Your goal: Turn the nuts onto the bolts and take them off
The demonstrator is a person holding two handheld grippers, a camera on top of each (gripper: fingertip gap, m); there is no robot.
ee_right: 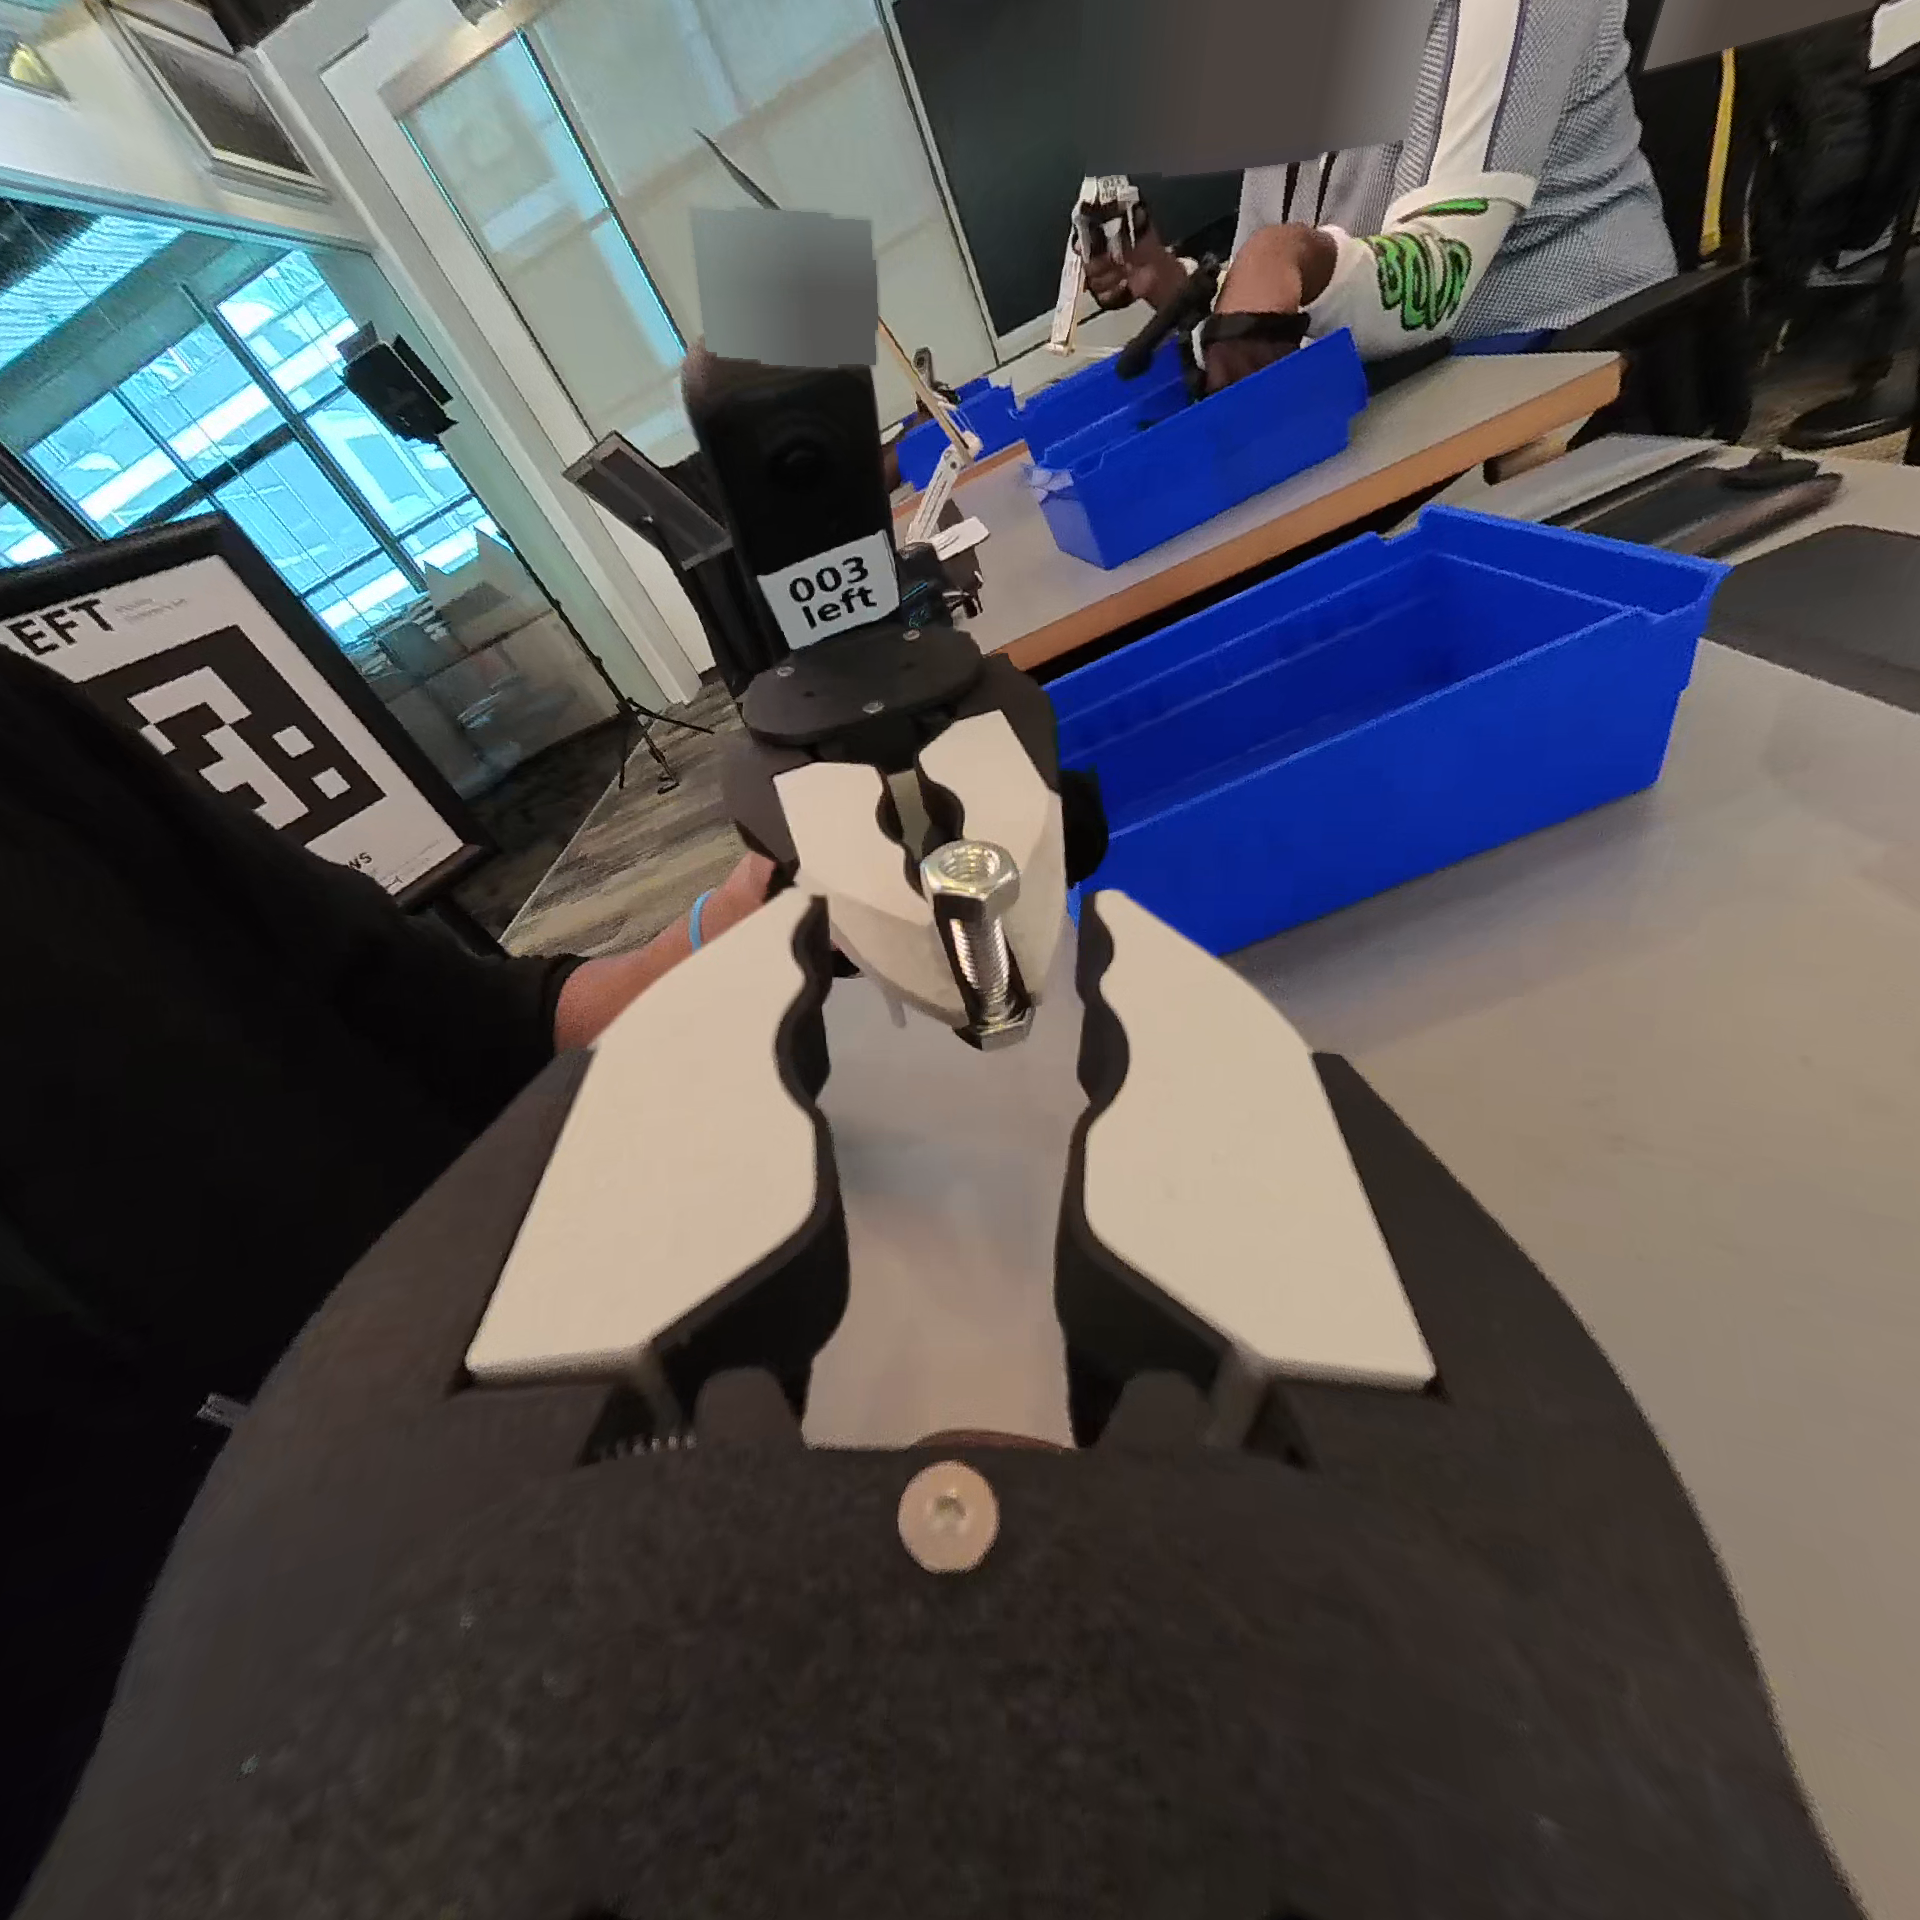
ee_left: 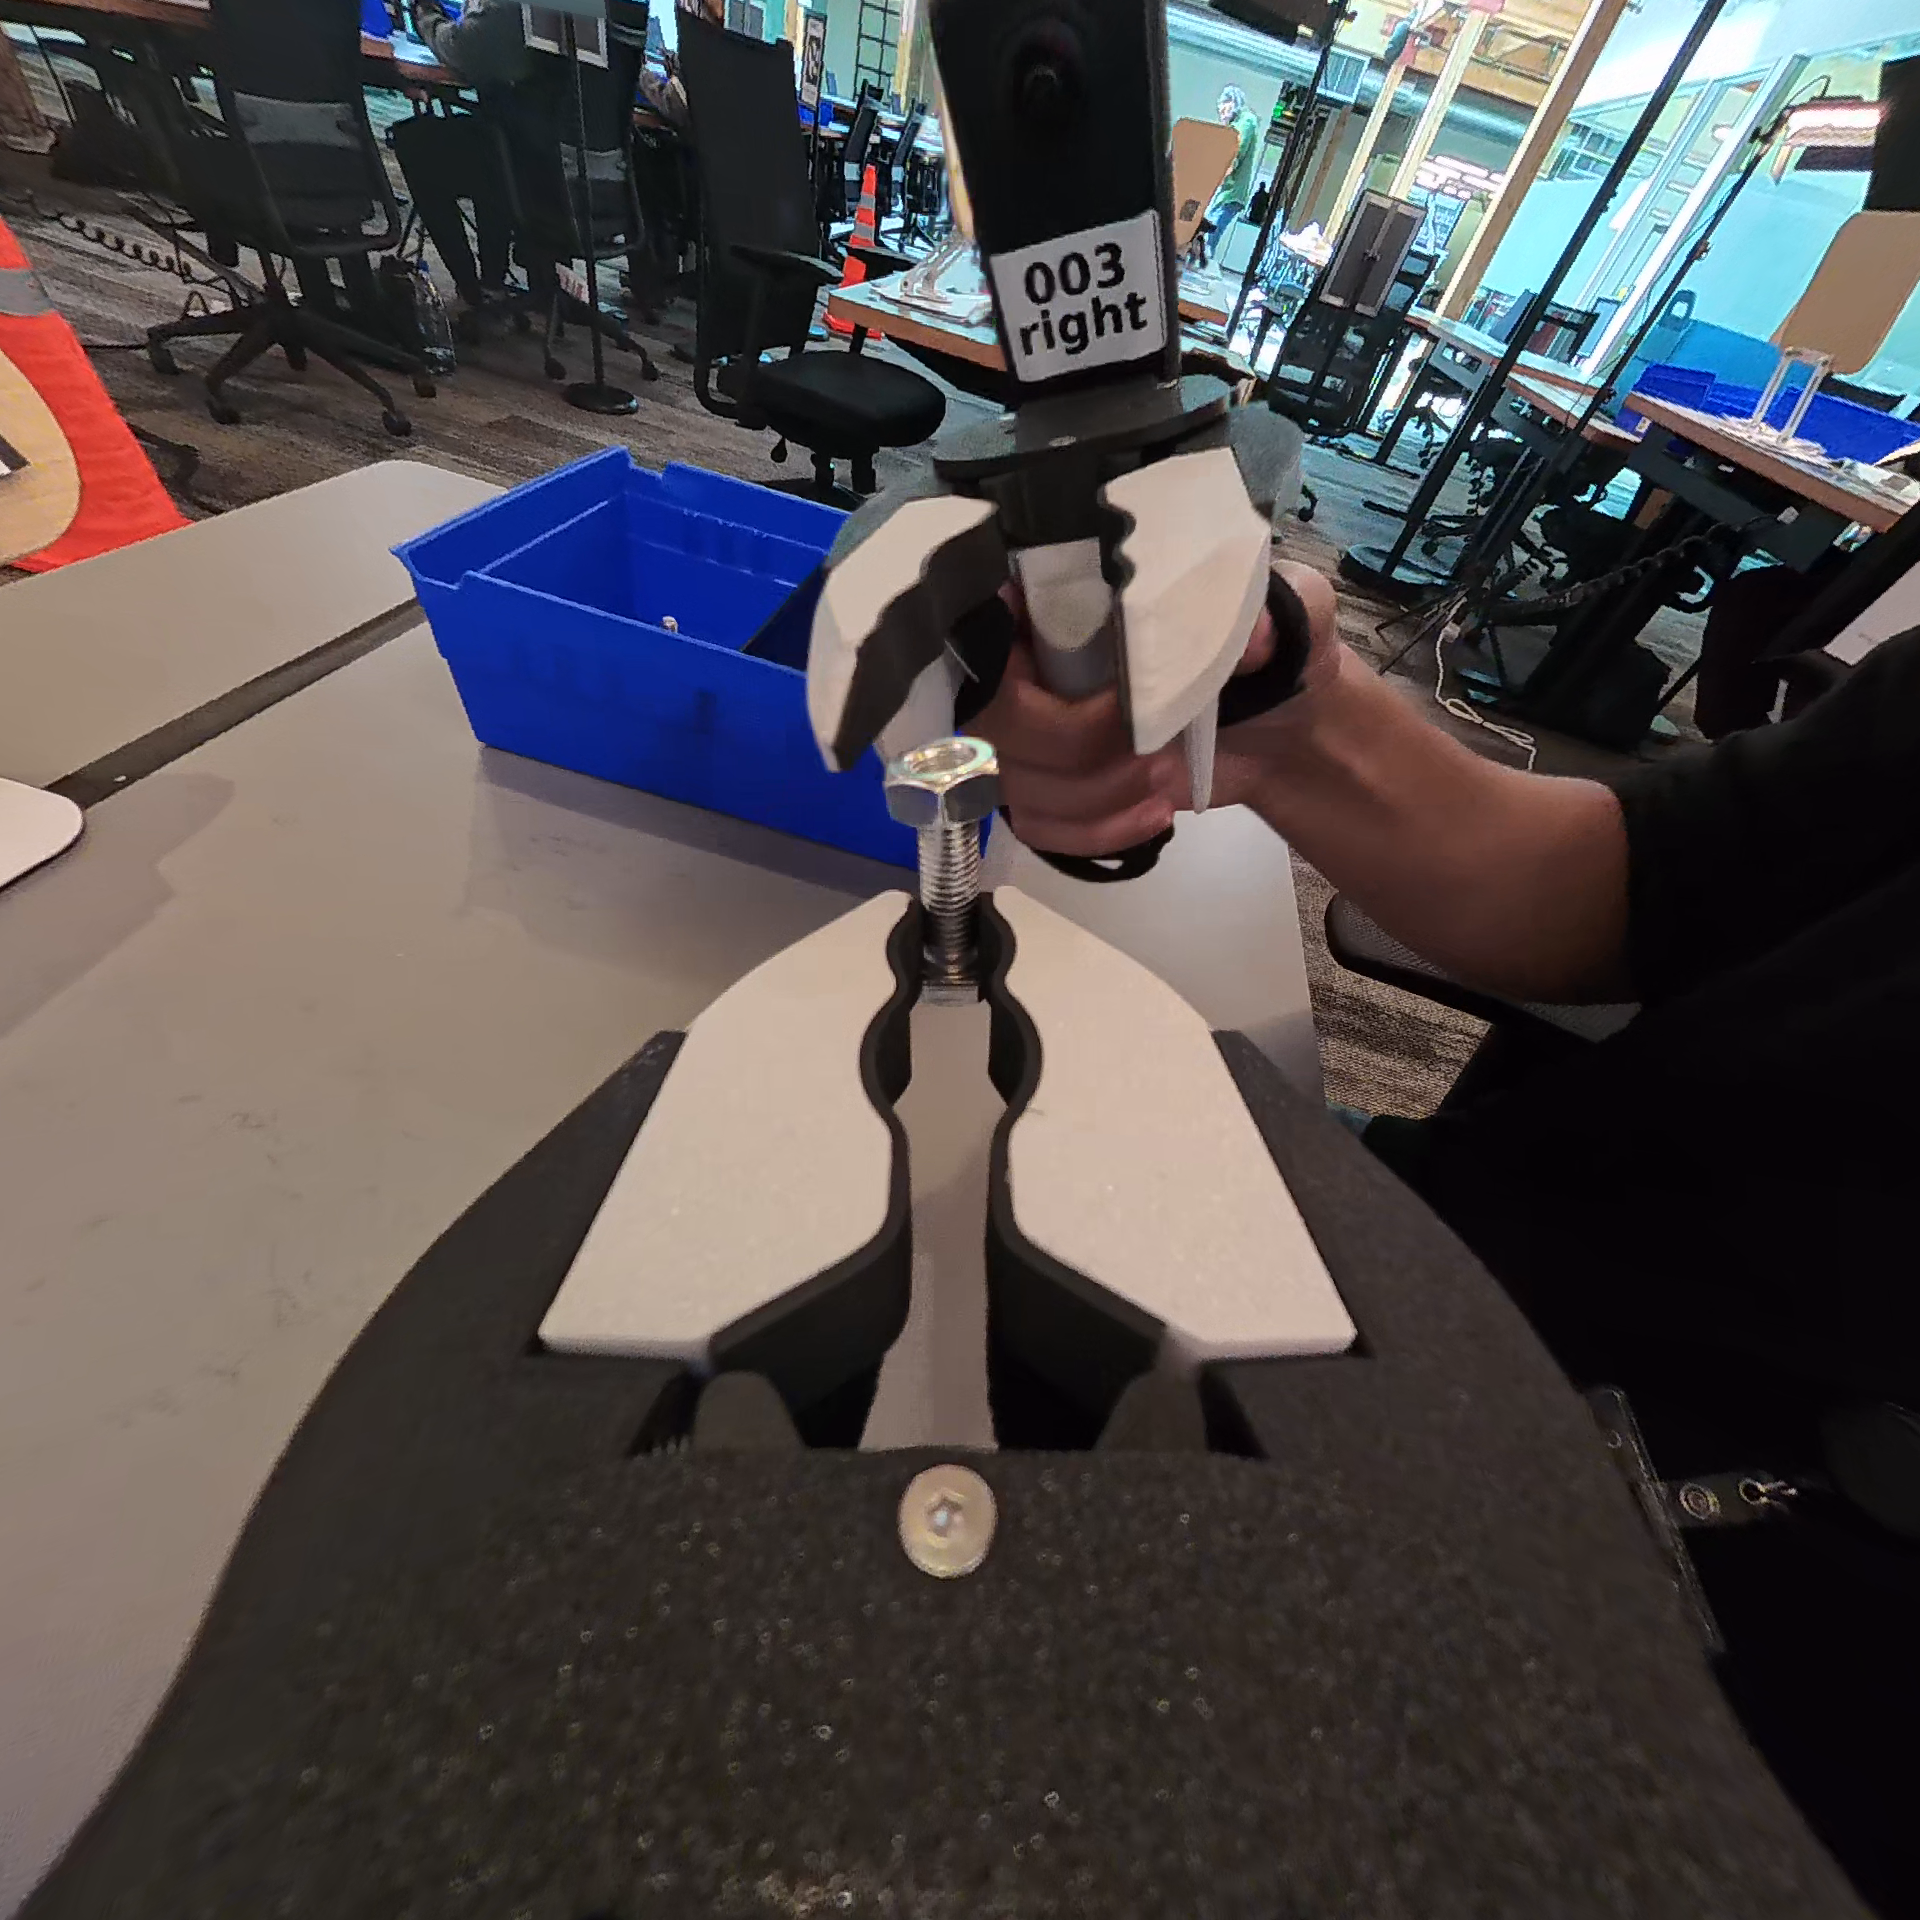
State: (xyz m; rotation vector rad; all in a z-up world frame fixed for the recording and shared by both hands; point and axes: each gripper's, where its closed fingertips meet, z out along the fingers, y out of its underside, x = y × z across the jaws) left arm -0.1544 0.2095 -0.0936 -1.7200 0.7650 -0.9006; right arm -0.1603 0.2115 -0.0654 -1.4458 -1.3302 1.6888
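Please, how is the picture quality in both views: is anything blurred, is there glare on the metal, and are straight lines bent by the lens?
Left wrist view: nut and bolt sharp, with small bright glints; the right gripper is slightly smeared along its fingers; soft shadows on the table; chairs and poles bow toward the edges. Right wrist view: bolt sharp, the left gripper clear, the blue bin edges curve, windows overexposed.
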